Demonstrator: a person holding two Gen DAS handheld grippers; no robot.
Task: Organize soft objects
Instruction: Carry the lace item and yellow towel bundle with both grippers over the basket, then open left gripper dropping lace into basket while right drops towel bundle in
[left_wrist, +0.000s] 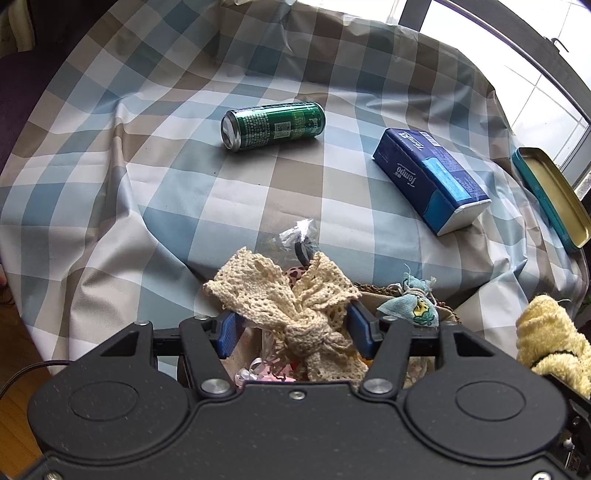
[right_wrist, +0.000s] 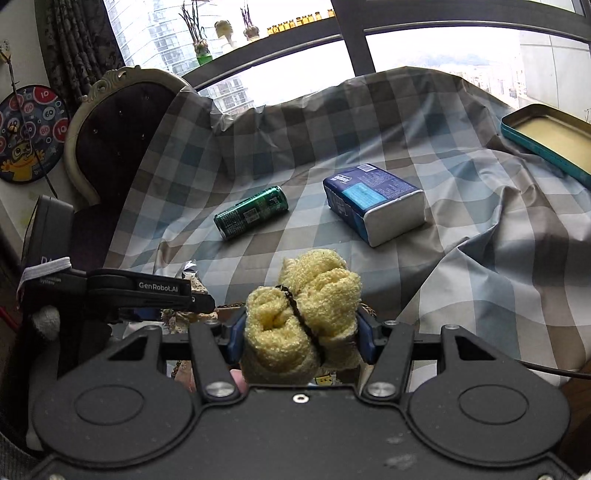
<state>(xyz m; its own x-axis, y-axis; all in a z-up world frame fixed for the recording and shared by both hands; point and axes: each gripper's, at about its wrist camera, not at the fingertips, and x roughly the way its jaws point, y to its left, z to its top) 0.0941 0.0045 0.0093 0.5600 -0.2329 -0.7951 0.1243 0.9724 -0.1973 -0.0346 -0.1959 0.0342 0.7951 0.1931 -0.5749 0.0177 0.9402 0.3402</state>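
The left gripper had a cream crocheted bow between its blue pads. The right pad touched the lace, but a gap showed beside the left one, so whether the knot was truly pinched could not be told. Under the bow lay a jumble of small soft items, among them a pale blue cloth pouch just right of the jaws, and a clear plastic wrapper just beyond.

The right gripper was clamped on a fluffy yellow towel roll bound with a dark band, both pads pressed into its sides. In the left wrist view the same roll appeared at the far right edge, near the left gripper.

Farther out on the checked cloth, a green can lay on its side, well apart from both grippers. Right of it sat a blue tissue pack, and beyond that an open teal tin near the cloth's edge.
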